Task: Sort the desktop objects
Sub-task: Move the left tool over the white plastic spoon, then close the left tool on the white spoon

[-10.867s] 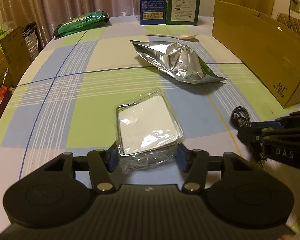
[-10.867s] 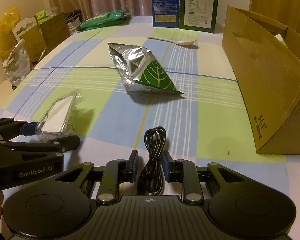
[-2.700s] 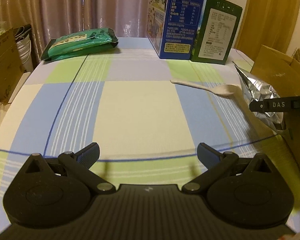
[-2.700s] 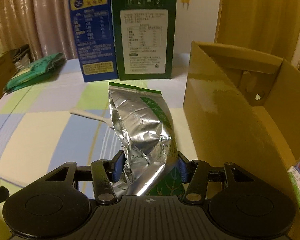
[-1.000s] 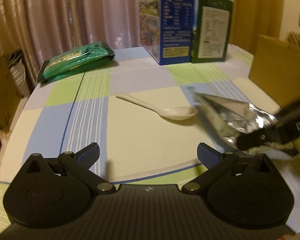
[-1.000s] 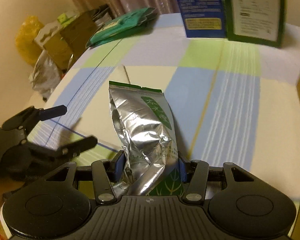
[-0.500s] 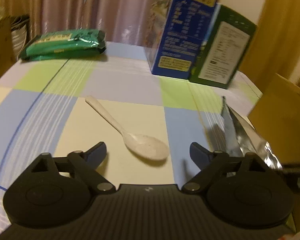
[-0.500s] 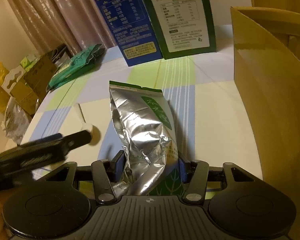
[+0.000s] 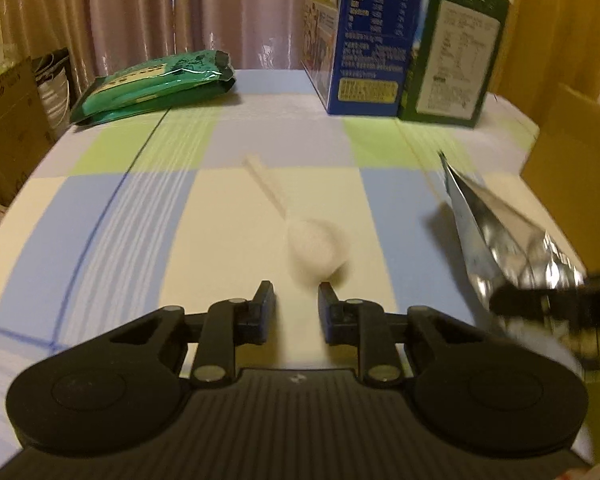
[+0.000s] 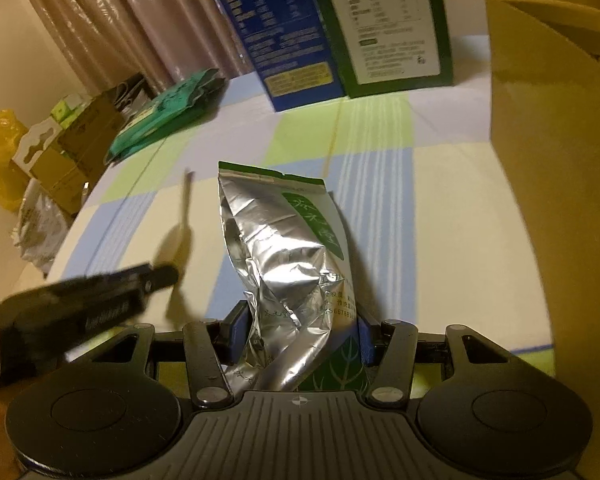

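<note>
Left wrist view: left gripper [image 9: 293, 307] low over the checked tablecloth [image 9: 112, 216], fingers narrowed to a small gap with nothing between them, tips just short of the bowl of a white plastic spoon [image 9: 300, 226] lying flat, handle pointing away. Blurred a little by motion. At right, a silver foil pouch [image 9: 496, 232] held off the cloth in dark tongs.

Right wrist view: right gripper [image 10: 298, 338] pinching that foil pouch [image 10: 288, 272] by its lower end — pouch upright between the pads, sealed top edge farthest from the camera, green leaf print on its face. Just right of it, a brown cardboard box [image 10: 556, 128], only its outer wall and top edge visible; contents cannot be told. Left gripper [image 10: 100, 304] blurred at lower left.

Along the far edge of the table, a blue carton [image 10: 268, 36] and a green carton [image 10: 388, 24] standing side by side, touching, both closed. Further left, a green packet [image 9: 156, 82] lying flat near the curtain [image 9: 160, 12].
</note>
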Available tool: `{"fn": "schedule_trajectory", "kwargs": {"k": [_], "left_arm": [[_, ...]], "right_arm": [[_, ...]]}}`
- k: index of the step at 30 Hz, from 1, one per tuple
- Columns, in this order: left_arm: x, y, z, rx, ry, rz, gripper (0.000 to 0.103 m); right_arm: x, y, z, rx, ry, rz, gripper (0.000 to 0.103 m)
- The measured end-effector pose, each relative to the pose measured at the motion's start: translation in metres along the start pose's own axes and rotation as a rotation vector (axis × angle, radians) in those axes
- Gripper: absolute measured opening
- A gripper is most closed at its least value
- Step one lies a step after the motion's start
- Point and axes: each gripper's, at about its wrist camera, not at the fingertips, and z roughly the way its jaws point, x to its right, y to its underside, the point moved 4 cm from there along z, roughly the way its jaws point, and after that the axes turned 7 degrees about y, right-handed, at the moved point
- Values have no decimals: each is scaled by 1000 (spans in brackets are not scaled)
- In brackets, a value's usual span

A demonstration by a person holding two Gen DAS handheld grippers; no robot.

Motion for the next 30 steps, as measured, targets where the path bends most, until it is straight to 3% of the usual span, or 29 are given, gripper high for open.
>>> {"fn": "schedule_trajectory", "kwargs": {"k": [7, 10, 13, 16, 20, 22, 27, 30], "left_arm": [[5, 10, -29, -9, 17, 36, 13], [10, -1, -26, 21, 29, 1, 20], [15, -11, -13, 43, 32, -31, 39], [14, -20, 3, 60, 13, -78, 73], [12, -29, 26, 70, 0, -93, 77], [9, -32, 36, 72, -18, -102, 72], [8, -29, 39, 83, -75, -50, 27], [9, -21, 30, 76, -79, -27, 8]], "right_arm": [[-12, 15, -17, -6, -10, -13, 49], [-10, 15, -26, 13, 3, -4, 49], [-6, 14, -27, 21, 19, 6, 49], [-2, 9, -20, 21, 22, 23, 49], [-2, -1, -6, 37, 22, 26, 49], [-1, -4, -1, 47, 32, 21, 49], [4, -9, 8, 70, 59, 7, 49], [5, -10, 9, 78, 61, 0, 49]]}}
